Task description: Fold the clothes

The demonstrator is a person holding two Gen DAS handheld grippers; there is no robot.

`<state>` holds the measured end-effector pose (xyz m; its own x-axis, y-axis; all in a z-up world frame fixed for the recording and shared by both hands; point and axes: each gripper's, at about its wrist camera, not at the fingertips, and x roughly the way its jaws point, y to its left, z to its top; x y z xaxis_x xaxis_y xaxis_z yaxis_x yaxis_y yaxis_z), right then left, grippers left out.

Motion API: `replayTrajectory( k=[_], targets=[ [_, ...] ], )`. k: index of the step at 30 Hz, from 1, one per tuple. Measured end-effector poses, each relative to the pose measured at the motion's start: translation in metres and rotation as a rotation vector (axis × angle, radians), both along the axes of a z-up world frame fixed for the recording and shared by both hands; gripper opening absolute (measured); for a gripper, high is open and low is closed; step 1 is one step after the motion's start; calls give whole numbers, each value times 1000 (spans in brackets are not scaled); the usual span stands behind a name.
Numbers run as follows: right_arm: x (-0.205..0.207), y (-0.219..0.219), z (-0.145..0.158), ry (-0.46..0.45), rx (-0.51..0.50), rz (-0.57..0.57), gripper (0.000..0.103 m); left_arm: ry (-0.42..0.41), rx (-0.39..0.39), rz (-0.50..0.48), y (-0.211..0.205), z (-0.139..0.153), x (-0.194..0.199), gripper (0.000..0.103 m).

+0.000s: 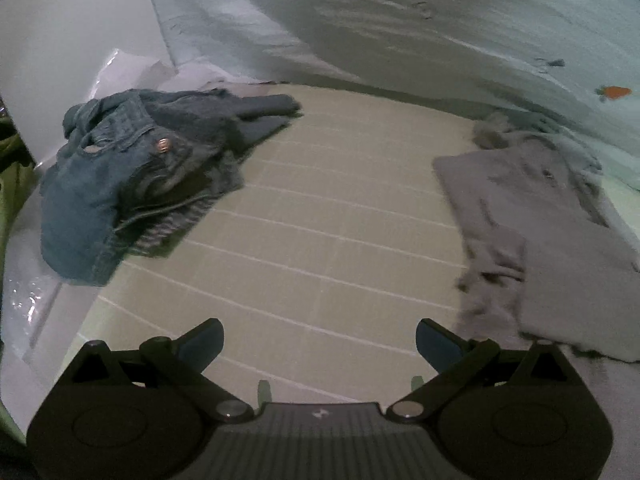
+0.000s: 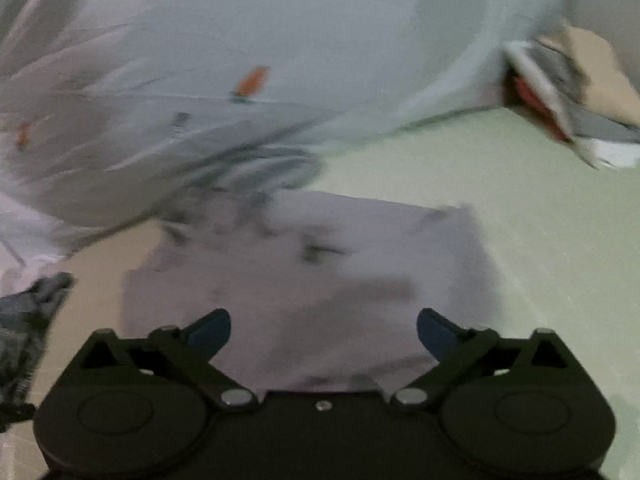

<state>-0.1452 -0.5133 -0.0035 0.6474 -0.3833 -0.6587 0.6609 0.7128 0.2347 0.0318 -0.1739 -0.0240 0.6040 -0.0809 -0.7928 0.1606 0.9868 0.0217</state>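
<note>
Hovering wide open and empty, left gripper [image 1: 320, 340] and right gripper [image 2: 324, 330] face a soft, limp grey garment [image 2: 312, 280] lying flat on the mat [image 1: 320, 220], likely best pinched at corners; heavier jeans [image 1: 120, 168] sit crumpled apart.

Jeans [image 1: 116, 168] left, sweater [image 1: 552, 248] right (well apart)

My jeans [image 1: 108, 176]: faded blue denim — copper rivets
Folded garment [image 1: 560, 248]: plain grey
Quilt [image 1: 400, 20]: pale mint — orange carrots
Mat [image 1: 320, 240]: beige, white lines
</note>
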Motion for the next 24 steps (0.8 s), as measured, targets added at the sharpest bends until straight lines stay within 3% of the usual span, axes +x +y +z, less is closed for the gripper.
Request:
replayTrajectory(
  k=[4,10,13,16,19,24],
  targets=[
    [-32,-26,-16,53,9,-62,103,-24,-62,-69,-33,5,-15,98],
    [-54,-59,-24,51,31,-130,103,-54,-82,-250,-85,13,-29,78],
    [-55,-69,-29,38,48,-158,103,-25,-107,-310,-101,9,-22,63],
    [-56,-78,-34,25,65,-185,103,8,-127,-318,-107,1,-7,57],
    [-57,-87,-38,10,77,-218,103,46,-149,-318,-108,-9,14,43],
    [-51,-107,-45,-8,108,-306,103,109,-162,-338,-119,-25,40,42]
  ],
)
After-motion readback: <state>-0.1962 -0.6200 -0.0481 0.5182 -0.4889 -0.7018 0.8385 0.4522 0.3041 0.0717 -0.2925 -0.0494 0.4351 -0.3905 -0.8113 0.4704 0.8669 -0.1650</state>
